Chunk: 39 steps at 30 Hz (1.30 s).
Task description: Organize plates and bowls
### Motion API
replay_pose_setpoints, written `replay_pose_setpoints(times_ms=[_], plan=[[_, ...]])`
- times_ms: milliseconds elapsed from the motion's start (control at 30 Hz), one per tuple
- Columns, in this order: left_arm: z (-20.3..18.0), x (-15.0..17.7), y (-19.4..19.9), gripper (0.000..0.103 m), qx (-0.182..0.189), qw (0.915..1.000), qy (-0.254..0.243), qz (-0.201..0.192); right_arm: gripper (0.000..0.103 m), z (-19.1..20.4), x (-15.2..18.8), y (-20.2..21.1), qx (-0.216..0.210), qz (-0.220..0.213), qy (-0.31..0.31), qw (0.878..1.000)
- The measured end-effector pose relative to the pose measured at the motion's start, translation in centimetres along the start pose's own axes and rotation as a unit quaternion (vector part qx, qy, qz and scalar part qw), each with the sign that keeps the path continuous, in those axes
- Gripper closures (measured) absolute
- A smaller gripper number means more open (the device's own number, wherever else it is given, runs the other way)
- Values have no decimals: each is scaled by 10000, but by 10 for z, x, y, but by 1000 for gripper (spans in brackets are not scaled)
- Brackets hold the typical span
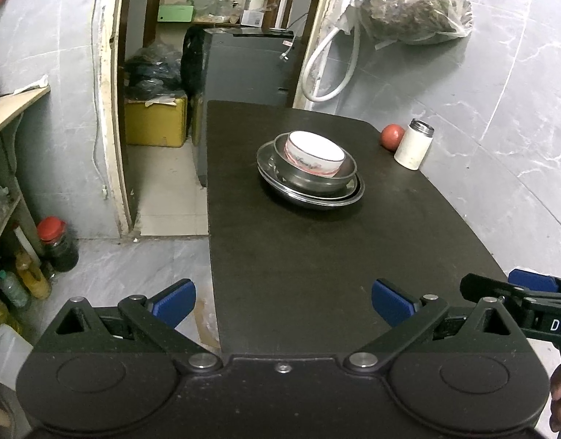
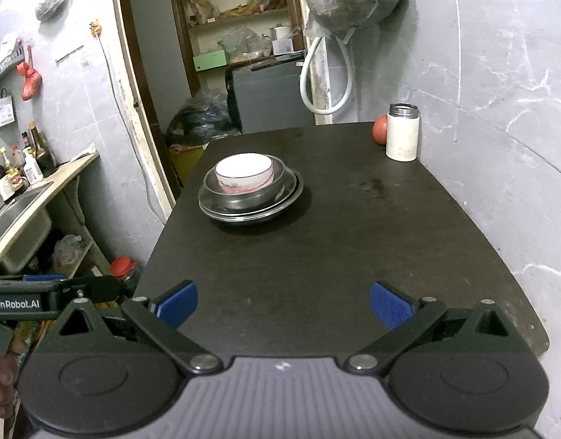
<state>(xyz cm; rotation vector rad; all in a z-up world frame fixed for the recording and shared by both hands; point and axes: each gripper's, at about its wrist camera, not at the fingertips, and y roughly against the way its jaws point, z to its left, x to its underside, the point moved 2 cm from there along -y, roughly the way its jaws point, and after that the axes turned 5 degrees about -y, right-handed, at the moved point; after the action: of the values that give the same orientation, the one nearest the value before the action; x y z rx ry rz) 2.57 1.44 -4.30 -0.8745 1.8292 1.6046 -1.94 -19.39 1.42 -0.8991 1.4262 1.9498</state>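
Toward the far left of the dark bench (image 2: pixel 353 237), a white ceramic bowl with red pattern (image 2: pixel 244 173) is nested upright, mouth upward, in stacked steel plates (image 2: pixel 249 212). Left gripper (image 1: pixel 283 307) and right gripper (image 2: pixel 284 305) are held apart, empty, above the near edge.

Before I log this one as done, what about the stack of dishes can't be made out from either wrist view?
- How many steel plates are stacked: both views, the steel bowl covers their middles.
- White bowl contents: both views, too shallow an angle over the rim.
- Pattern on the white bowl's side: too small and blurred.
- Red round thing: right view, half hidden by the white canister.
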Motion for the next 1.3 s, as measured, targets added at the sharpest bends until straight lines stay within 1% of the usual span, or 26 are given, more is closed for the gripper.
replay_pose_setpoints(times_ms=[867, 1300], plan=[[-2, -1, -2, 1, -45, 10000, 9, 2, 0, -1, -5, -8, -152, 50, 58, 9999], [-1, -1, -7, 1, -54, 10000, 22, 44, 0, 0, -6, -12, -144, 90, 51, 9998]])
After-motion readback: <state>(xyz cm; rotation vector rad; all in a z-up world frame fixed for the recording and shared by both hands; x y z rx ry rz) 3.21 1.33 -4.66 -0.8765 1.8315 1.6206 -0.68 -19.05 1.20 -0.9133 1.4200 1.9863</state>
